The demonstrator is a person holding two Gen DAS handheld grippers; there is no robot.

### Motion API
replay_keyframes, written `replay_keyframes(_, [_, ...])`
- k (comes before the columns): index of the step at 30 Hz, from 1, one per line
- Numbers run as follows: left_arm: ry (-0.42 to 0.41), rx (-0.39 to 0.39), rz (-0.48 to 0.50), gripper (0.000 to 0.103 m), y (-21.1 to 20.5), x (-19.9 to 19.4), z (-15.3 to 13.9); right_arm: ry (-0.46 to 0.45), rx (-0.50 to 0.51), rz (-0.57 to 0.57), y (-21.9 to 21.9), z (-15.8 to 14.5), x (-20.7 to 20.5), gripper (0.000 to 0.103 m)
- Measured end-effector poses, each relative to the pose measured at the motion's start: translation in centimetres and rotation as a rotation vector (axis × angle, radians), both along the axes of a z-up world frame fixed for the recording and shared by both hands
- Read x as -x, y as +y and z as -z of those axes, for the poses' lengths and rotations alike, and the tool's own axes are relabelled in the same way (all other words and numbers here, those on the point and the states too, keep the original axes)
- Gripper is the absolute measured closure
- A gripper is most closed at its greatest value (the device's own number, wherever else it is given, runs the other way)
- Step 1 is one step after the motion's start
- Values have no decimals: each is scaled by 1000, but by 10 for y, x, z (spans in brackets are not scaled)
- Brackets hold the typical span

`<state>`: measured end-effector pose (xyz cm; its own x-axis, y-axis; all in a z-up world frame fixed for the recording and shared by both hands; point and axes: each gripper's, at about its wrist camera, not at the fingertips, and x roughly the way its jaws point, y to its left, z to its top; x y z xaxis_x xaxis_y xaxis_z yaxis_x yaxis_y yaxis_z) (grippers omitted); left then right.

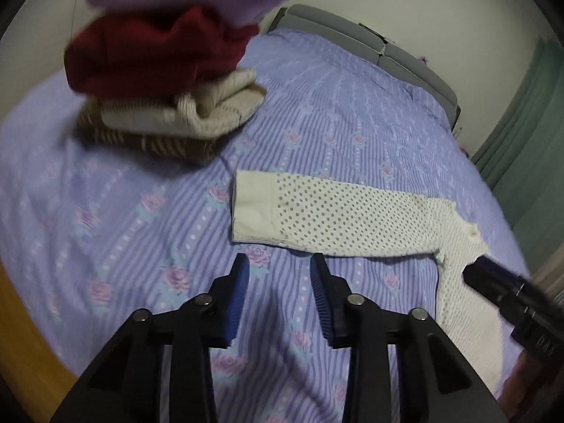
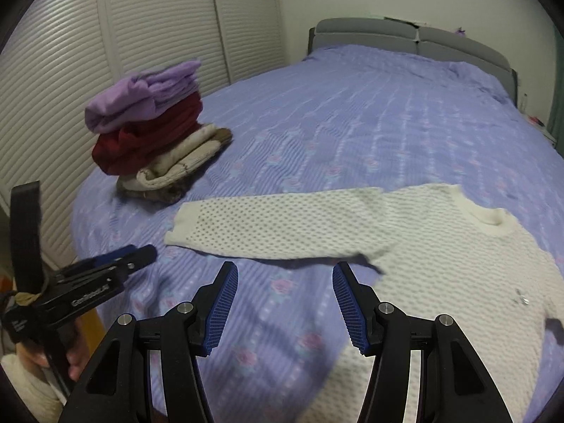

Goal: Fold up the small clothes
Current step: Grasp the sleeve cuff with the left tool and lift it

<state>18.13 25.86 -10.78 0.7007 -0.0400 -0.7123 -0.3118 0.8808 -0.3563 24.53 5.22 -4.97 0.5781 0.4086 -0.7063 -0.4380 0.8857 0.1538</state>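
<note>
A white knit sweater (image 2: 440, 246) with a dotted open weave lies flat on the lilac flowered bedspread (image 2: 352, 112), one sleeve (image 1: 335, 215) stretched out to the left. In the left wrist view my left gripper (image 1: 280, 264) hovers just in front of that sleeve's cuff, open, with only bedspread between its blue pads. In the right wrist view the same gripper (image 2: 141, 253) comes in from the left, held by a hand. My right gripper (image 2: 285, 268) hangs open over the bed below the sleeve, near the armpit, holding nothing. Its tip (image 1: 472, 271) shows over the sweater's body.
A stack of folded clothes (image 2: 155, 134), lilac on dark red on beige, sits on the bed at the left (image 1: 165, 88). A grey headboard (image 2: 405, 38) closes the far end. White louvred doors (image 2: 105, 35) stand left of the bed. A wooden bed edge (image 1: 21, 335) runs at the near left.
</note>
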Motion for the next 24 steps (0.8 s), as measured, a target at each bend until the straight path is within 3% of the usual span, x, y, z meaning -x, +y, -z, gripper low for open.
replay_keyframes(4, [19, 127, -31, 68, 12, -10, 21, 35, 4, -12, 13, 12, -11, 46])
replay_keyframes(13, [3, 296, -120, 68, 33, -26, 48, 80, 20, -6, 19, 30, -26, 46])
replay_keyframes(24, [-55, 305, -141, 68, 39, -48, 53, 82, 31, 41, 10, 34, -32, 46])
